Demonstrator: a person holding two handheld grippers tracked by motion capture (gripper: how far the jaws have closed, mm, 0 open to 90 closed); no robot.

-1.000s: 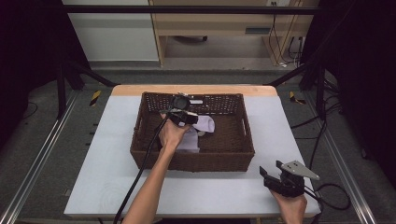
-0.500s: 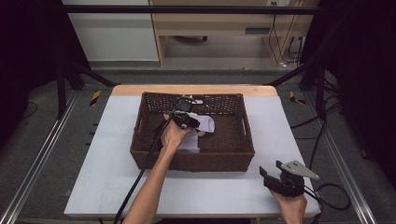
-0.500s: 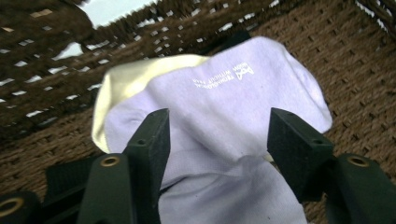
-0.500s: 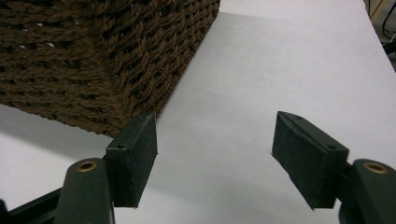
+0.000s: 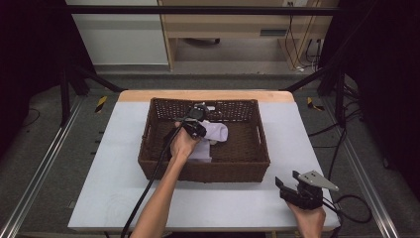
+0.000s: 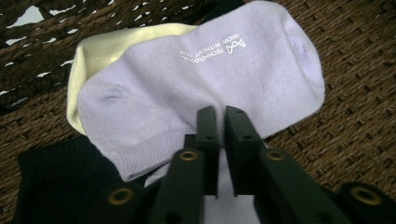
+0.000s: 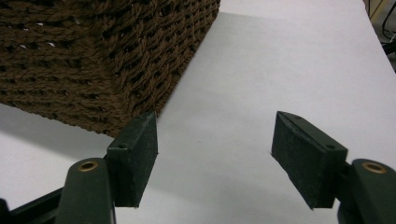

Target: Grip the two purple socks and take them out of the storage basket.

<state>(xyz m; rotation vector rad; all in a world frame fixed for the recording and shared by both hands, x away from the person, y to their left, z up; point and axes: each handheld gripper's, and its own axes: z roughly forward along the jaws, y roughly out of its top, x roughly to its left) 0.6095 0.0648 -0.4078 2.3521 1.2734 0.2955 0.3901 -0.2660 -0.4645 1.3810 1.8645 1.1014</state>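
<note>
The right hand-held gripper (image 5: 286, 184) sits at the near right corner of the desk (image 5: 109, 163), held by the person's right hand (image 5: 308, 218) and carrying a grey three-cornered plate on top. Its jaws stand wide apart with nothing between them; in the right gripper view they frame bare desk surface, and the near right corner of the woven basket (image 7: 93, 60) lies just beyond the left jaw.

The basket (image 5: 148, 148), brown and rectangular, stands at the middle of the desk, nearer the far edge. The person's left forearm reaches in from the near edge over the near wall of the basket, and the left hand (image 5: 184, 145) holds the left hand-held gripper (image 5: 198, 130) inside it, toward the centre. A black cable trails from that gripper back along the forearm toward the near edge.

The jaws of the left hand-held gripper (image 6: 221, 114) have just been closing and now stand almost together, pinching a fold at the edge of the lavender sock (image 6: 210, 74). The lavender sock lies flat on the basket floor near the centre, with white lettering on its upper face. A pale yellow sock (image 6: 100, 51) lies under it and shows along one edge. A black sock (image 6: 56, 182) lies just beside the cuff of the lavender one, on the basket floor.
</note>
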